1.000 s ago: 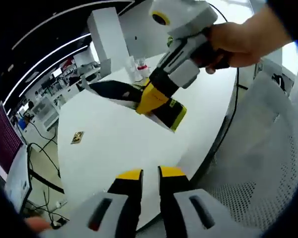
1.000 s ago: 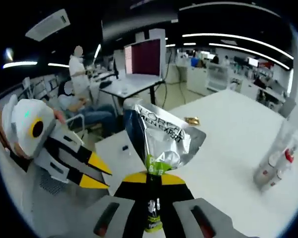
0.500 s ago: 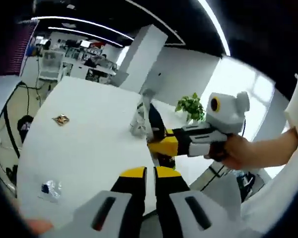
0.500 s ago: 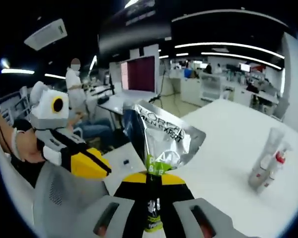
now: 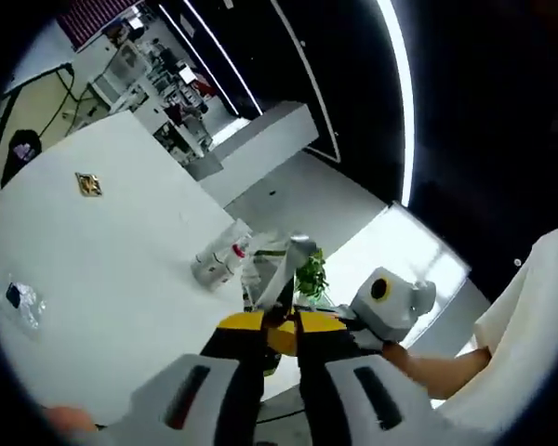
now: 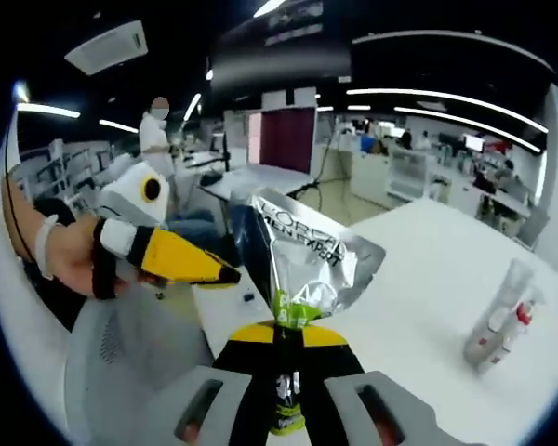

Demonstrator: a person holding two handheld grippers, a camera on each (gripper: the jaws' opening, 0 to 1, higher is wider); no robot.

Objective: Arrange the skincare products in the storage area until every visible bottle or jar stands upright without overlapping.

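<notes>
the right gripper (image 6: 281, 346) fingers pinch a light, crinkly, slippery silver sachet (image 6: 302, 262) at its bottom seam; left gripper (image 5: 277, 333) fingers pressed together, empty.

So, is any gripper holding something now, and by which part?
The right gripper is shut on the silver pouch, pinching its narrow green lower end. The left gripper looks shut, with nothing visible between its jaws.
</notes>
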